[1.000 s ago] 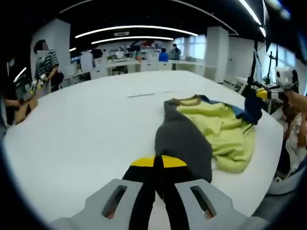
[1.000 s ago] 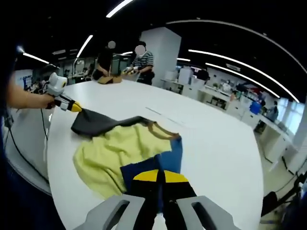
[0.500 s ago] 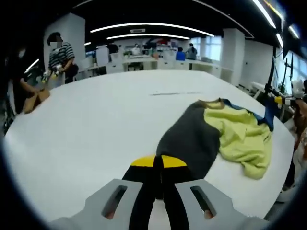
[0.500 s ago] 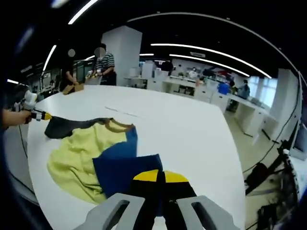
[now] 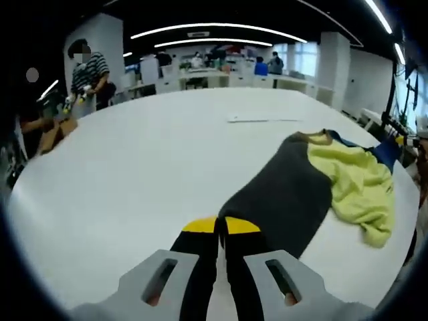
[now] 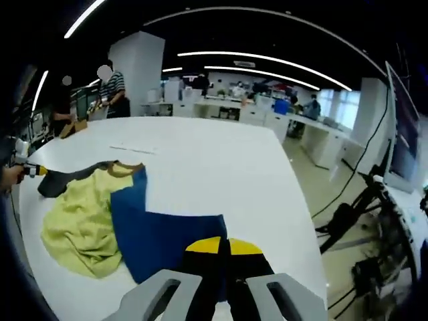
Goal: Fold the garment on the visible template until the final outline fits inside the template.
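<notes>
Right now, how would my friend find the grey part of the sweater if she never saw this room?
Find the big white table. One sweater lies on it, in three colours. The grey sleeve is the long dark part running to the left gripper, which pinches its end; the crumpled middle is yellow-green, and the other sleeve, in the right gripper, is blue.

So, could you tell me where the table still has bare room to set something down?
Bare white table runs from the grey sleeve towards the people at its far edge, and beyond the blue sleeve on the right. The yellow body between crowds the near edge.
</notes>
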